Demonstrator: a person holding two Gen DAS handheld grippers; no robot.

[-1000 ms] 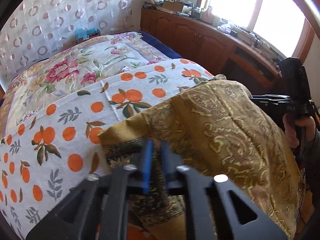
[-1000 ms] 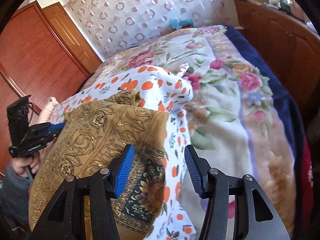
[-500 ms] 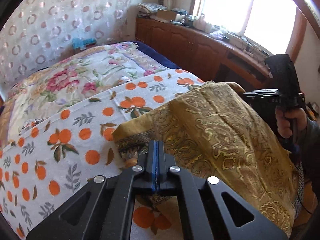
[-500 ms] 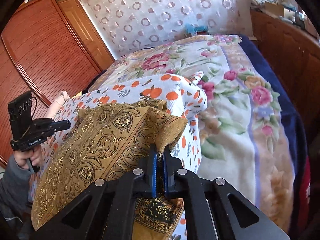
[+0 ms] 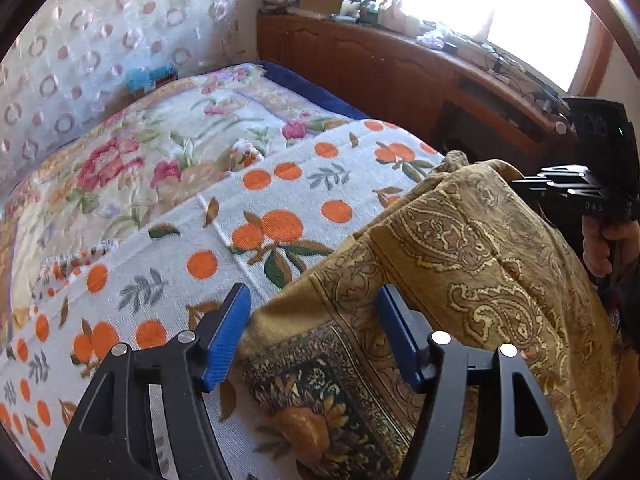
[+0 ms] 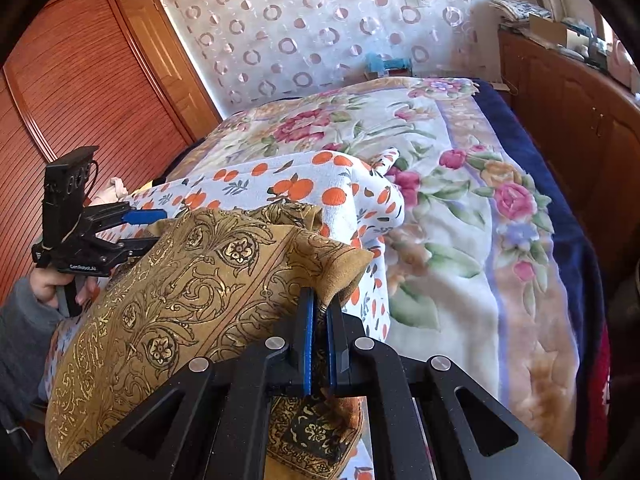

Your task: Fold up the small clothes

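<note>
On the bed, one gold paisley cloth, right tool pinching its corner, left tool spread wide, holding nothing.

mustard paisley cloth, white orange-print towel, floral blanket

L tool jaws wide apart, R tool jaws pinched tight, both hand-held

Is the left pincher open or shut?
Open: the left gripper has blue fingers spread wide, with the gold cloth between them.
</note>
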